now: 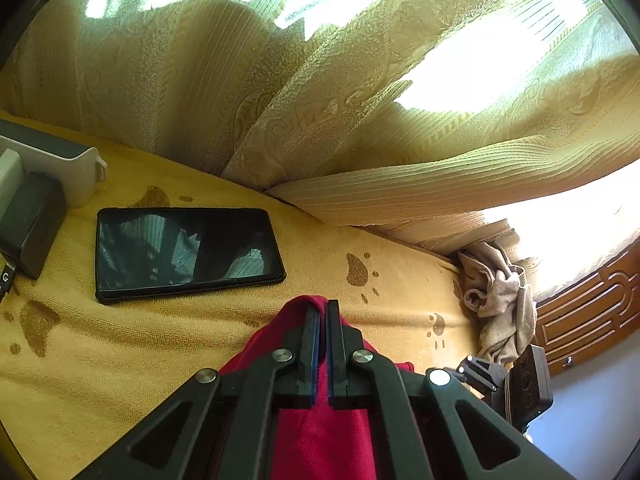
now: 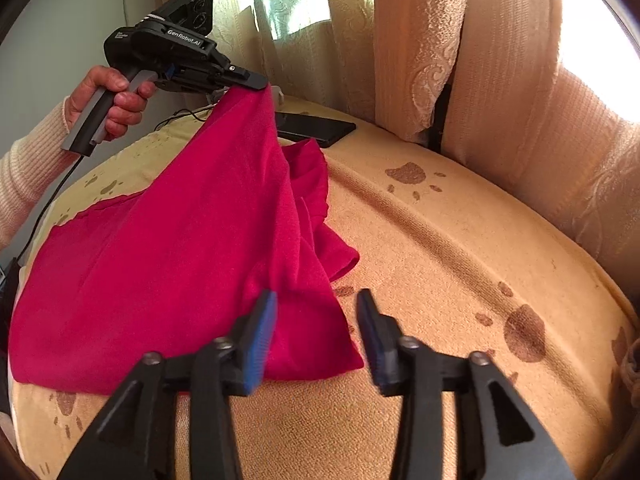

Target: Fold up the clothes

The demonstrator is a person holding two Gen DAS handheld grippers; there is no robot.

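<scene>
The left claw point(image 2: 262, 84) is clenched on a corner of the red garment point(image 2: 168, 264) and holds that corner up off the yellow paw-print cover point(image 2: 460, 248); the cloth slopes down from it in a taut sheet to the rest of the garment, which lies spread on the cover. In the left wrist view the red fabric point(image 1: 320, 432) bunches between and under the closed left claw point(image 1: 323, 312). The right claw point(image 2: 316, 300) is released, its jaws wide apart, hovering just over the garment's near right corner: the left finger is above the cloth, the right finger above bare cover beside the hem. A dark phone point(image 1: 188, 252) lies on the cover beyond the garment, near the curtain point(image 1: 280, 112).
</scene>
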